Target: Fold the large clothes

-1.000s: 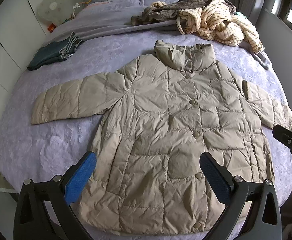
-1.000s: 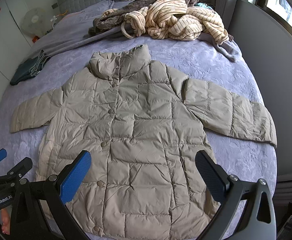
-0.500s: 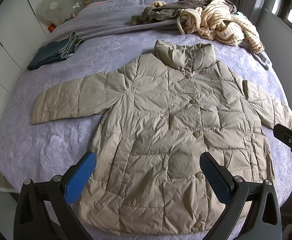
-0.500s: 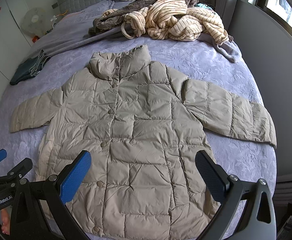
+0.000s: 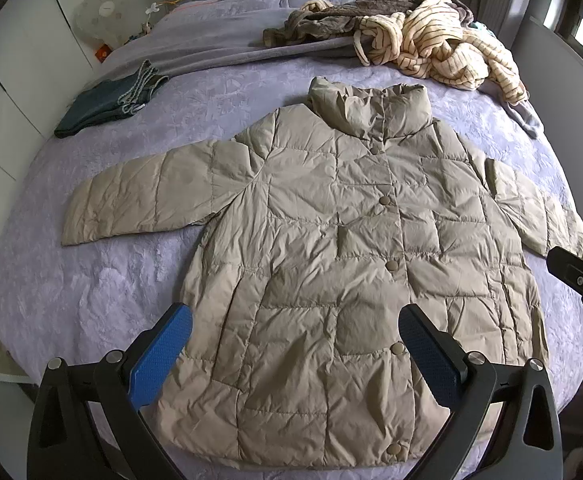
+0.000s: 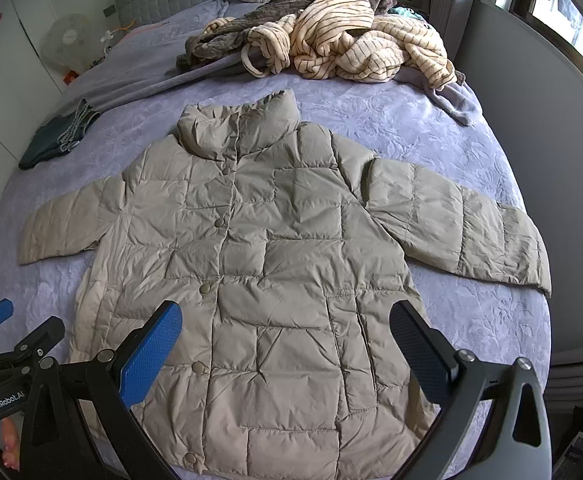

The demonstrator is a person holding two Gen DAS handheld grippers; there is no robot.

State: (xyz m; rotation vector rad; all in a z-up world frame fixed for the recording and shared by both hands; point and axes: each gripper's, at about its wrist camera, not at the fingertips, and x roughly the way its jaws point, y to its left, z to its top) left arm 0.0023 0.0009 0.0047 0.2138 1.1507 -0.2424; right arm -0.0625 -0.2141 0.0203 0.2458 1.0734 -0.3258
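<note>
Both the left hand-held gripper [image 5: 295,344] and right hand-held gripper [image 6: 285,340] are hovering released over the hem of the puffer jacket [image 5: 355,264] lying spread on the bed [image 5: 91,280], where slick padding is likely slipping any shallow pinch.

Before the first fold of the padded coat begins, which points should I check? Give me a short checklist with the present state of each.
1. Coat lies flat, front up: ok.
2. Both sleeves spread out, left sleeve, right sleeve: ok.
3. Snaps closed down the front: ok where visible.
4. Left gripper open and empty: ok.
5. Right gripper open and empty: ok.
6. Striped robe pile clear of the coat: ok.
</note>
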